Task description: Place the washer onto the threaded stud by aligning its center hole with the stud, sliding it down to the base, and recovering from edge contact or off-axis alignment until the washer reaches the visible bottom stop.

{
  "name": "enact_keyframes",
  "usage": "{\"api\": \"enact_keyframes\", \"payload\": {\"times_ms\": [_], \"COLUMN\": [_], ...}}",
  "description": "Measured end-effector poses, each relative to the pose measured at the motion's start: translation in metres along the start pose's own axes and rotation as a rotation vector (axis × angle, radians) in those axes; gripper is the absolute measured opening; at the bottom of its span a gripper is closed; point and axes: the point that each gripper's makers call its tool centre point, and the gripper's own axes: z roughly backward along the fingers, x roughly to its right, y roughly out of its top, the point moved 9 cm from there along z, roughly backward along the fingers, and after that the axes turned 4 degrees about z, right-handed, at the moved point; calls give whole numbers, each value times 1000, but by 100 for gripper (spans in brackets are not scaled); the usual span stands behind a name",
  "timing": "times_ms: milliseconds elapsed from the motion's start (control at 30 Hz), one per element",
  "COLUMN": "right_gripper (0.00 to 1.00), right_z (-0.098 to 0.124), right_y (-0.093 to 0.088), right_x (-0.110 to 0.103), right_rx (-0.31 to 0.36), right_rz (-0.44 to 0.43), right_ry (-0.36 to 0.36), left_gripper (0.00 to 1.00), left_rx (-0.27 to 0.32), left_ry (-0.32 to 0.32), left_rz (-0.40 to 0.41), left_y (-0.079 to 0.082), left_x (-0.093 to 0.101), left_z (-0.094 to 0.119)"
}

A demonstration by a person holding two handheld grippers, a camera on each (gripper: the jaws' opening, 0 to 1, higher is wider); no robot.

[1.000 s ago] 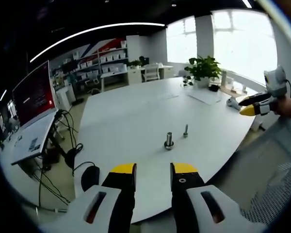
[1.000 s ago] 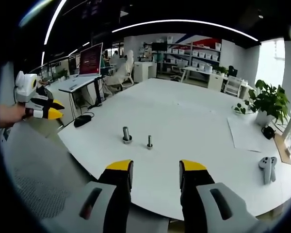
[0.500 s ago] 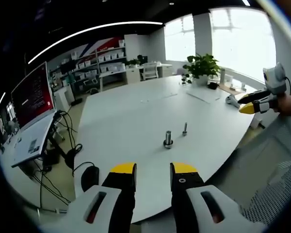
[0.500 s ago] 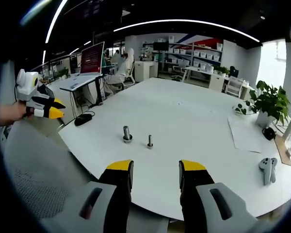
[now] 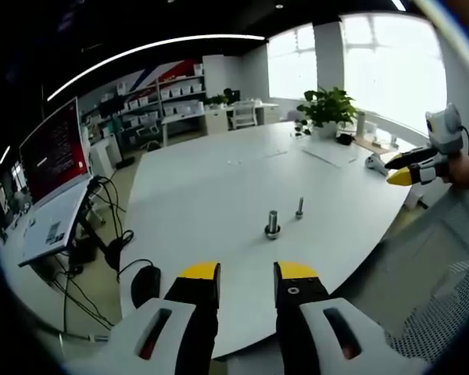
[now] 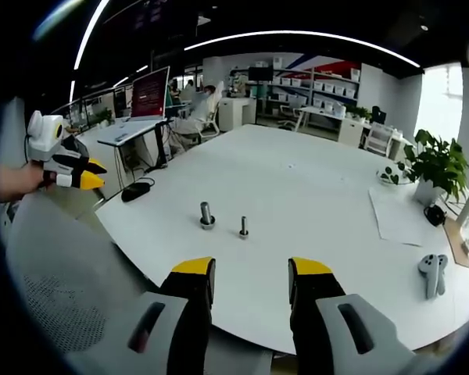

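**Too small to tell**

On the bench [image 6: 313, 187] two small metal uprights stand near each other: the thicker stud [image 6: 207, 216] and a thinner bolt [image 6: 243, 227]. Threads cannot be made out, nor whether a washer sits on either base.

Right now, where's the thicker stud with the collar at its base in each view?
Left gripper view: thicker stud, centre, left of the thin bolt.
Right gripper view: stud, left of centre, left of the bolt.
Shared landmark: potted plant.
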Motion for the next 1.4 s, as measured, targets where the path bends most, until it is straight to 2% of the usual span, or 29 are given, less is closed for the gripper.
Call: {"api": "enact_keyframes", "payload": {"times_ms": [1400], "right_gripper": [40], "right_z": [1], "right_y": [0], "right_x": [0], "right_rx": [-1], "right_rz": [6], "right_ry": [1], "left_gripper": [25], "left_rx": [1], "left_ry": [1], "left_rz": [3], "left_y": [1], "left_x": [3], "left_z": [2]}}
